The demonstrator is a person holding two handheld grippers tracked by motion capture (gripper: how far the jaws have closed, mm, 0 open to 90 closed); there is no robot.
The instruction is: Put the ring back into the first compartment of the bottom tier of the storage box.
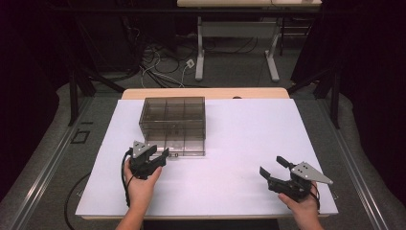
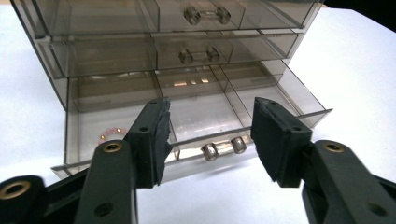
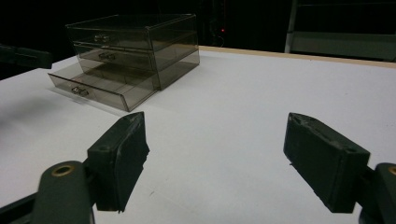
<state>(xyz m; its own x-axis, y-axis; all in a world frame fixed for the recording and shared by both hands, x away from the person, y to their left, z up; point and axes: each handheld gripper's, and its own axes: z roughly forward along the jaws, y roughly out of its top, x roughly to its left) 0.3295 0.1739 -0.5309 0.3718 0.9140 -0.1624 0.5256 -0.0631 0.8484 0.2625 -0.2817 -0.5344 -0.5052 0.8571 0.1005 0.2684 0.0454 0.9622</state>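
Note:
A smoky see-through drawer box with three drawers stands on the white tabletop, left of middle. Its bottom drawer is pulled out toward me. My left gripper sits at that drawer's front, one jaw on each side of the small clear handle, and the pads stand apart from it. A small pinkish thing lies in the drawer's left compartment. In the high view the left gripper is at the drawer's front left corner. My right gripper rests open near the front right with nothing between its jaws, and its own view shows the box far off to the left.
The white sheet covers a wooden table whose far edge shows behind the box. Beyond it stand another table's legs and loose cables on the floor. Dark curtains close both sides.

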